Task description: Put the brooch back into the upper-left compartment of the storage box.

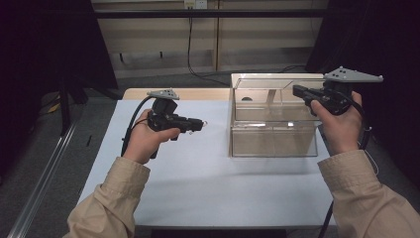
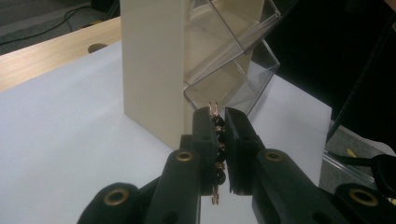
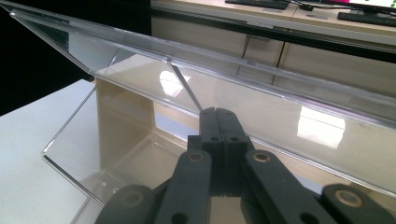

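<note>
Left tool [image 1: 200,124] hangs over the white desk [image 1: 198,183] in the high view, gripped in the person's left hand [image 1: 146,139] and pointing toward the clear box [image 1: 275,134]; something thin and glinting sticks out of its tip. Right tool [image 1: 297,90] is held higher, in the right hand [image 1: 341,124], at the box's top right edge, pointing left across it. That box stands on the right half of the desk, well apart from the left tool; it has see-through walls and a pale cream end panel.

Seen from the left gripper view, the left tool [image 2: 218,116] is pinching a bead chain [image 2: 218,140]: a string of small black beads joined by coppery gold links, running lengthwise between the jaws, with a gold bit poking out at the tip and another end hanging out below. Just ahead stands the box [image 2: 154,70], cream panel facing the tool, clear walls behind it.

From the right gripper view, the right tool [image 3: 218,112] is pressed together with nothing between the jaws, hovering over the box's open top, its clear wall [image 3: 261,112] close ahead.
</note>
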{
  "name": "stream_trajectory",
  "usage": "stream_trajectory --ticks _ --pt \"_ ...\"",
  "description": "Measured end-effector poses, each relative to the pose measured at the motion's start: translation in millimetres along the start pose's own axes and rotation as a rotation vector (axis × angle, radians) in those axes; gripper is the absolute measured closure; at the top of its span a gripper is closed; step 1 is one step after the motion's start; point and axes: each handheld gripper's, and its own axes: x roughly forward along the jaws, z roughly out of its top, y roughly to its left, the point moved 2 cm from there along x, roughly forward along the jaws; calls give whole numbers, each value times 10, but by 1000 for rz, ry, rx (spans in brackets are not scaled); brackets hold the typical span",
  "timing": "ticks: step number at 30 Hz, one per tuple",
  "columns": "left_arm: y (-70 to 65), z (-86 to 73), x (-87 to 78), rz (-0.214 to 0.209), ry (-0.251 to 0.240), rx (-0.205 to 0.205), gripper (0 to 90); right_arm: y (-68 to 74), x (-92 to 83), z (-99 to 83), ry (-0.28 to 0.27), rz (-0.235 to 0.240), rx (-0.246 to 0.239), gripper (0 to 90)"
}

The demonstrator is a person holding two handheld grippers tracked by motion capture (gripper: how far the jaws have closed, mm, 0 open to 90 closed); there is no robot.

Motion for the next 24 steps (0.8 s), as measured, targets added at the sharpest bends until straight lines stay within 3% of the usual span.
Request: stream_trajectory --ticks 24 --pt "-95 200 88 -8 -11 19 839 -1 -6 -7 -1 1 2 900"
